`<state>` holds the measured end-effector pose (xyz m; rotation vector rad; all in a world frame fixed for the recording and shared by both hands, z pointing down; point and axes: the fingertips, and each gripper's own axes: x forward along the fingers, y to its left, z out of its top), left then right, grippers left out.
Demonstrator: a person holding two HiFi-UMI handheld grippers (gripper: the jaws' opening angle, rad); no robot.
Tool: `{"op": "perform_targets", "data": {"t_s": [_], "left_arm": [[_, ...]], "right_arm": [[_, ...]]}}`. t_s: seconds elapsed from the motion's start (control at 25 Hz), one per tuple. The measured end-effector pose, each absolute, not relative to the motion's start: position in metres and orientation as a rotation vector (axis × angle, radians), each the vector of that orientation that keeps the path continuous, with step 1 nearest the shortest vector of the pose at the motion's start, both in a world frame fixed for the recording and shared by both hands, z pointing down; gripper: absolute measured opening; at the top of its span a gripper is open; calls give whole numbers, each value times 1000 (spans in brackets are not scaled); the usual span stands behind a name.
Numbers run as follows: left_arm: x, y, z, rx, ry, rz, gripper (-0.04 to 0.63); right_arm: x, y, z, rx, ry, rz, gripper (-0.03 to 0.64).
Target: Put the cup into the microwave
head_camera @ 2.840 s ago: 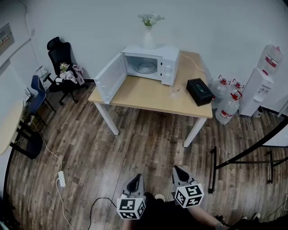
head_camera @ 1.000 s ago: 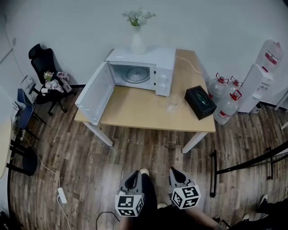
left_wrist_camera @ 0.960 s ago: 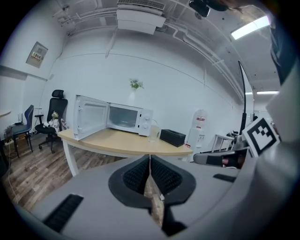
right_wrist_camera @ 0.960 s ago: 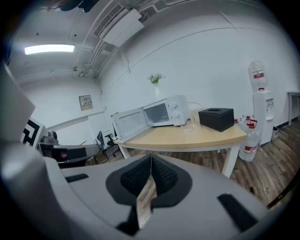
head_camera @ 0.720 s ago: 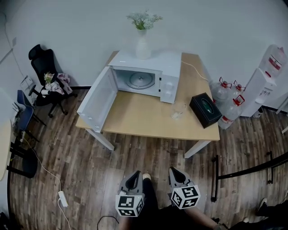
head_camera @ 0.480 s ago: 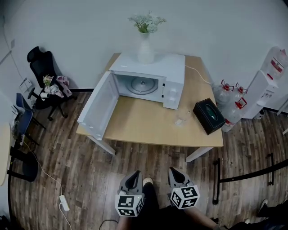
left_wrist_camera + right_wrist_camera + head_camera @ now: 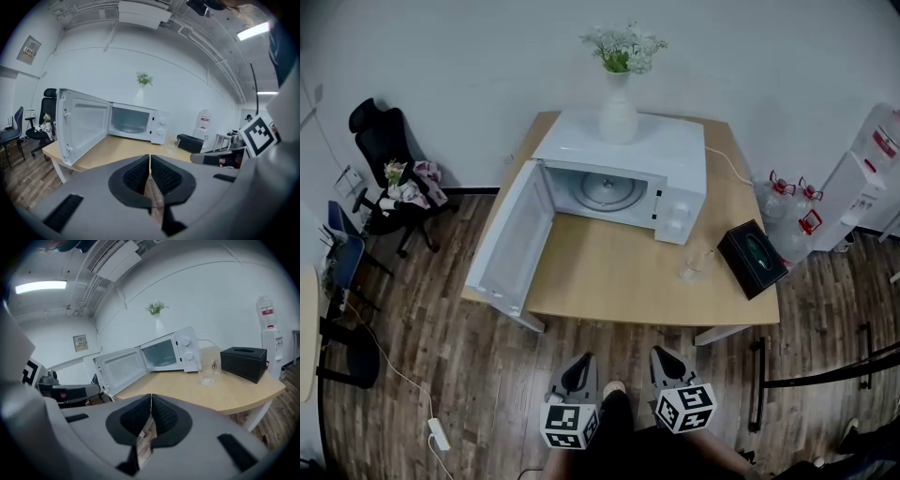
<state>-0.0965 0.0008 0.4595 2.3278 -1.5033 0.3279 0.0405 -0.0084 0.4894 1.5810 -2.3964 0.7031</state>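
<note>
A clear glass cup (image 7: 697, 264) stands on the wooden table (image 7: 609, 281), right of the white microwave (image 7: 623, 173) and beside its control panel. The microwave's door (image 7: 511, 239) hangs wide open to the left, showing the round turntable inside. The cup (image 7: 172, 144) also shows in the left gripper view and, as the cup (image 7: 208, 371), in the right gripper view. My left gripper (image 7: 578, 366) and right gripper (image 7: 666, 357) sit side by side over the floor, short of the table's near edge. Both are shut with nothing between the jaws.
A black tissue box (image 7: 753, 259) lies at the table's right end. A white vase of flowers (image 7: 619, 108) stands on the microwave. Water bottles (image 7: 792, 211) and a dispenser (image 7: 862, 178) are at the right, office chairs (image 7: 384, 164) at the left. A power strip (image 7: 439, 433) lies on the floor.
The table and microwave have come nearer and lower in the head view as I moved toward them. Both grippers stayed shut and side by side.
</note>
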Motion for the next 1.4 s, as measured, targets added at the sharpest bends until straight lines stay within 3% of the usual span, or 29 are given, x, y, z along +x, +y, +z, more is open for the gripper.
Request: {"op": "perform_targets", "data": {"t_s": [0.68,1.4], "left_arm": [[-121,-74,469,2373,-1437,329,11],[-71,-126,478,2436,-1289,379,11]], "right_arm": [[23,-80,487,1670,-2365,678,-6],[116,-127,496,1942,-2166,615,5]]}}
